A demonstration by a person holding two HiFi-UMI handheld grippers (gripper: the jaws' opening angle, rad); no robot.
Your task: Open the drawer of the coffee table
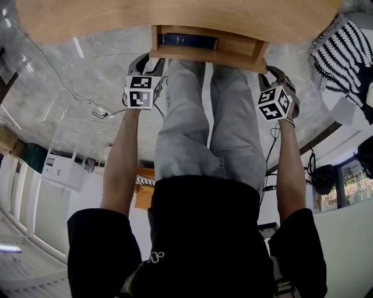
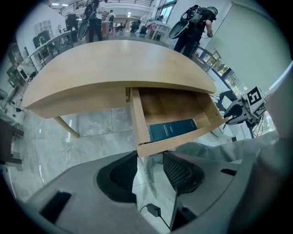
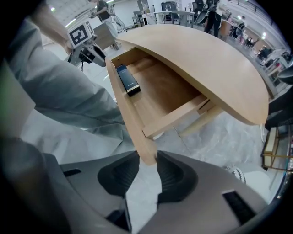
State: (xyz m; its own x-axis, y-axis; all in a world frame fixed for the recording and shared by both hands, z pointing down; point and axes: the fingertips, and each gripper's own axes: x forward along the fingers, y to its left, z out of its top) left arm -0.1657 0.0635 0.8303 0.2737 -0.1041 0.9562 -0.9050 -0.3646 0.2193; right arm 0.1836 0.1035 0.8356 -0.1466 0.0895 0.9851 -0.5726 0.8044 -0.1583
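Note:
The light wooden coffee table point(image 1: 175, 14) has its drawer point(image 1: 210, 56) pulled out toward me, with a dark blue book point(image 1: 189, 41) lying inside. My left gripper point(image 1: 148, 60) hangs at the drawer front's left corner. In the left gripper view its jaws point(image 2: 150, 160) stand apart, the corner of the drawer front point(image 2: 143, 150) just at their tips and unclamped. My right gripper point(image 1: 274, 73) is at the right corner. In the right gripper view it point(image 3: 147, 164) straddles the end of the drawer front point(image 3: 145, 153), with both pads against the wood. The book point(image 3: 127, 80) shows there too.
My legs in grey trousers point(image 1: 210, 128) stand between the two grippers, right before the drawer. A black-and-white striped cloth point(image 1: 344, 52) lies at the right and cables point(image 1: 99, 107) run over the marble floor at the left. People point(image 2: 194, 27) stand beyond the table.

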